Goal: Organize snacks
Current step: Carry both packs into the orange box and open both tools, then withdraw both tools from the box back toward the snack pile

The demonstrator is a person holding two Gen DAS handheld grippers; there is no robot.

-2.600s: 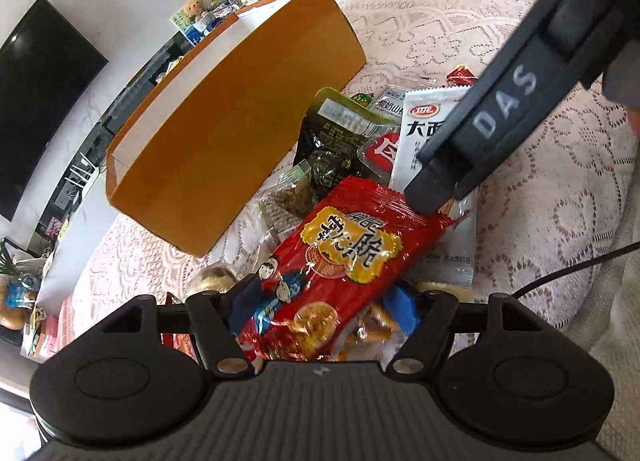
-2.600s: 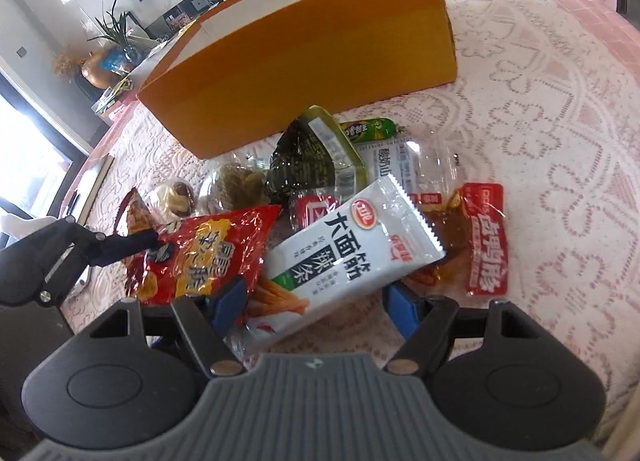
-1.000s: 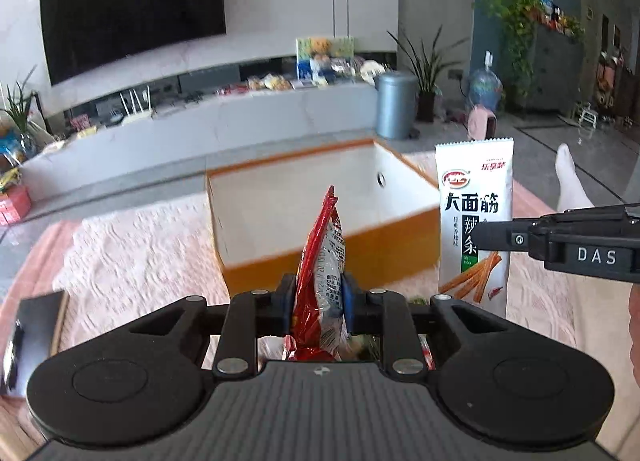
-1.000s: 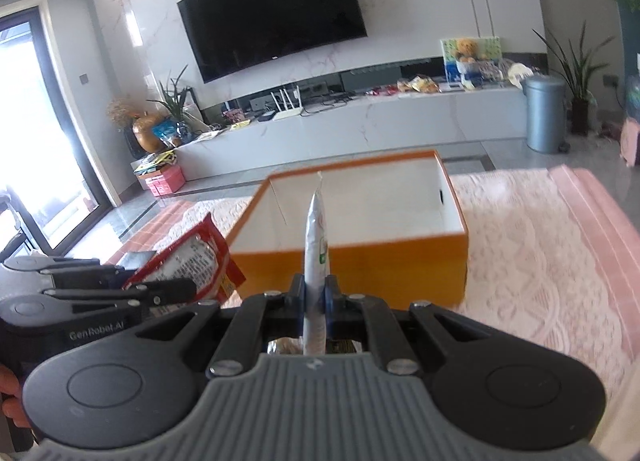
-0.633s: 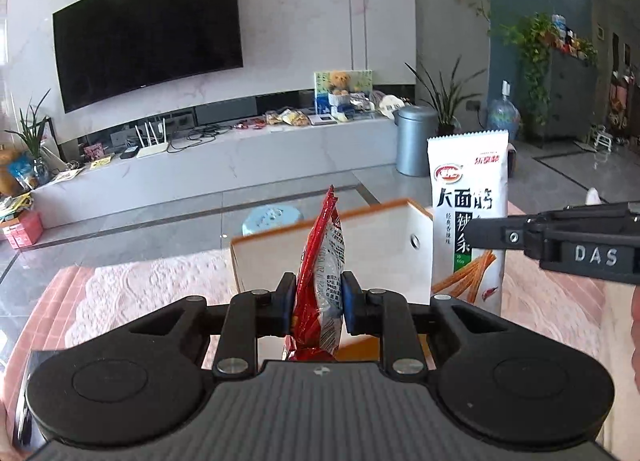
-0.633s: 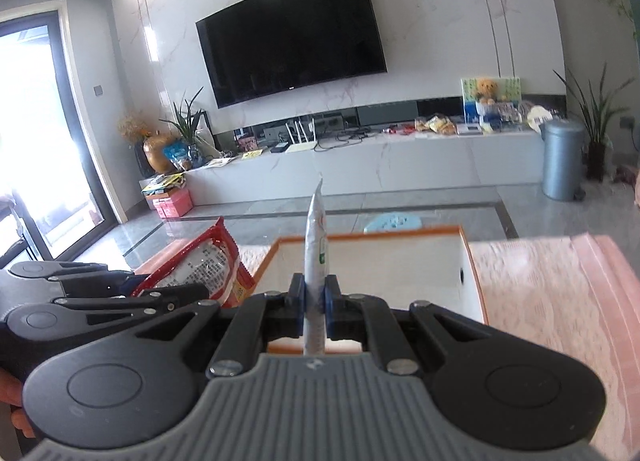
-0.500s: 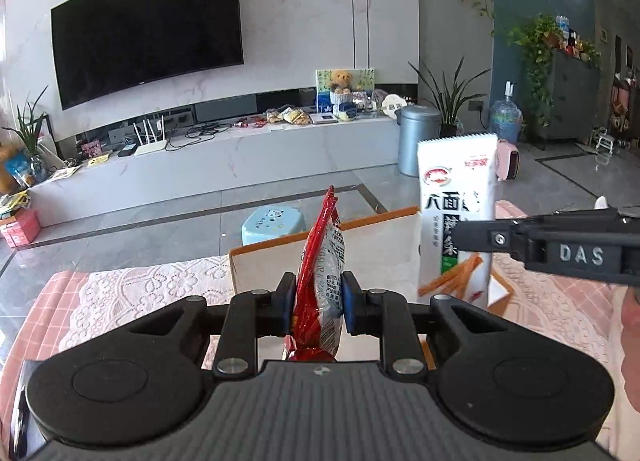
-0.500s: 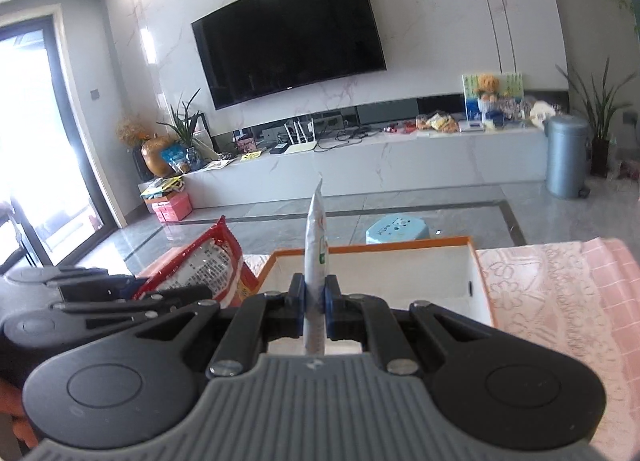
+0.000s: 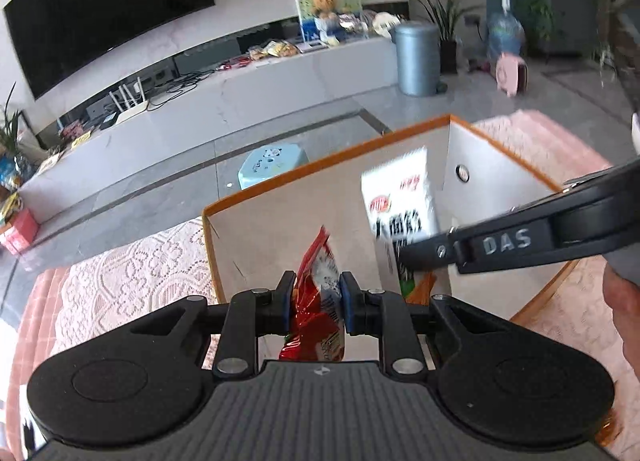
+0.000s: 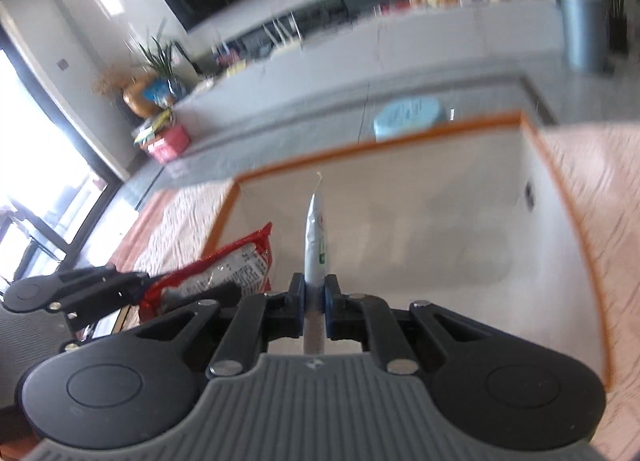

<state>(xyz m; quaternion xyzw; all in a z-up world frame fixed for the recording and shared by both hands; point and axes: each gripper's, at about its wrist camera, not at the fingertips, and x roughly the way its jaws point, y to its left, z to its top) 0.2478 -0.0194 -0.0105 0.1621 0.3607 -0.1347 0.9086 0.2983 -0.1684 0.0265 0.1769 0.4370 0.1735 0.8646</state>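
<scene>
My left gripper (image 9: 314,303) is clamped on the red snack bag (image 9: 316,301), held upright above the near edge of the orange box (image 9: 328,159). My right gripper (image 10: 314,303) pinches the white snack packet (image 10: 315,249) edge-on; in the left view that packet (image 9: 400,213) hangs over the box's white interior. I see nothing lying inside the box. It sits on the lace tablecloth (image 9: 132,273).
</scene>
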